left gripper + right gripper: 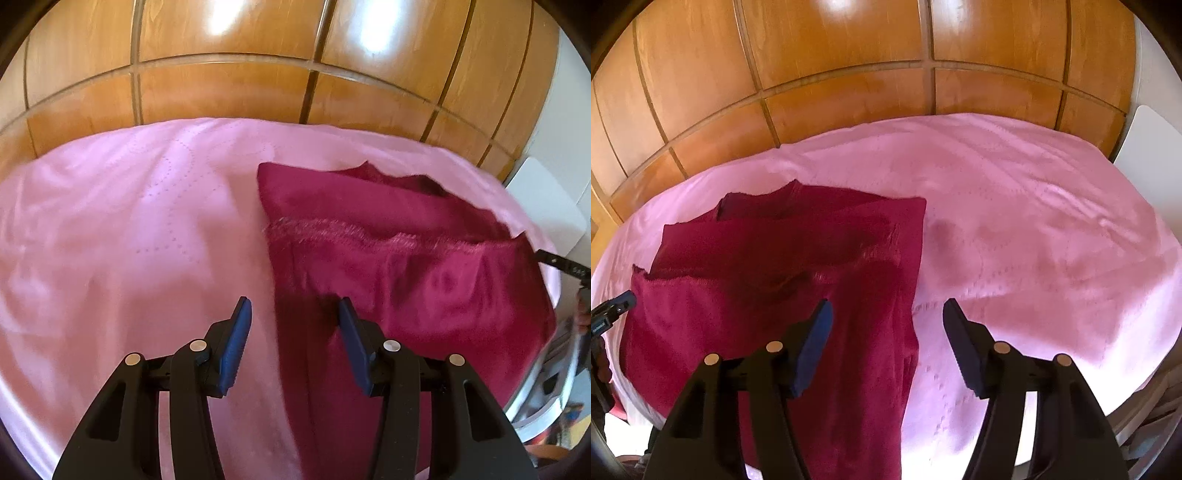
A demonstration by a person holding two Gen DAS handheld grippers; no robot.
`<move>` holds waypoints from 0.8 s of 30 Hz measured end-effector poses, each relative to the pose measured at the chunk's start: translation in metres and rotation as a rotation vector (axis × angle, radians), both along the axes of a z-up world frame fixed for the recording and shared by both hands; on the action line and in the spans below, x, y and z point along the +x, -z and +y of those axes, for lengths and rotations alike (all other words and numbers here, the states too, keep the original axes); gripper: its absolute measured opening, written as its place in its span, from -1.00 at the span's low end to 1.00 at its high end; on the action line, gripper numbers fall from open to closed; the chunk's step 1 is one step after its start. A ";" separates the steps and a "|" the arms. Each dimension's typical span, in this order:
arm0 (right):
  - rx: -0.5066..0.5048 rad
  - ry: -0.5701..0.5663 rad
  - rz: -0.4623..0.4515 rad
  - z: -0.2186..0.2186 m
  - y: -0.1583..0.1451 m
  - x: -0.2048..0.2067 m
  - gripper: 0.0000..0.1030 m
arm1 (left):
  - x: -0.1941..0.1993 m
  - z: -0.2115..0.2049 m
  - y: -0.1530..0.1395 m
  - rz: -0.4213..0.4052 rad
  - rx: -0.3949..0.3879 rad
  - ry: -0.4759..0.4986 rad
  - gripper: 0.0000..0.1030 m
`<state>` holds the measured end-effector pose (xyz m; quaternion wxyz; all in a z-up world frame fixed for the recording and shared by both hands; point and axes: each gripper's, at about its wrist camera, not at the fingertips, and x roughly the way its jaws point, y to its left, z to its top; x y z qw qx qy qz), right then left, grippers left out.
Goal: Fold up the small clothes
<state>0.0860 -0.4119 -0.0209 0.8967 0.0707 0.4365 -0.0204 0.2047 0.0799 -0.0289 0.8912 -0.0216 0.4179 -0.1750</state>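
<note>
A dark red fleece garment [406, 266] lies partly folded on a pink bedspread [129, 221], with a fuzzy seam running across it. My left gripper [293, 306] hovers open over the garment's left edge, one blue pad above the bedspread and the other above the red cloth. In the right wrist view the same garment [775, 280] fills the left half. My right gripper [886, 306] stands open over its right edge with nothing pressed between the pads. Each view catches a black tip of the other gripper at the garment's far side.
A wooden panelled wall [229, 85] rises directly behind the bed. A white flat object [546, 206] stands at the bed's right side. The pink bedspread [1034, 221] stretches wrinkled to the right of the garment, and the bed's rounded edge [1126, 406] drops off nearby.
</note>
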 end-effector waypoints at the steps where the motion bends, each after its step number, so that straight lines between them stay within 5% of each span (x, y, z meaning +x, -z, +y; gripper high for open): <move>1: -0.002 0.001 0.004 0.000 0.002 0.003 0.13 | 0.002 -0.001 0.000 0.000 -0.005 0.005 -0.07; 4: -0.008 -0.008 0.027 0.001 0.011 0.014 -0.09 | 0.006 -0.005 0.003 0.008 -0.005 0.006 -0.08; 7: -0.017 -0.021 0.049 0.005 0.020 0.020 -0.35 | 0.006 -0.006 0.003 0.016 -0.031 0.013 -0.33; 9: -0.036 -0.025 0.049 0.008 0.020 0.019 -0.86 | 0.007 -0.007 0.002 0.006 -0.029 0.019 -0.50; 11: -0.080 -0.051 0.032 0.017 0.015 0.012 -0.87 | 0.006 -0.008 0.001 -0.009 -0.013 0.022 -0.82; 15: -0.113 -0.084 -0.004 0.025 -0.001 -0.007 -0.88 | -0.008 -0.008 -0.015 -0.076 -0.033 0.032 -0.87; 24: -0.008 -0.050 -0.115 0.012 -0.050 -0.028 -0.89 | -0.043 0.005 -0.052 -0.157 -0.152 0.067 -0.88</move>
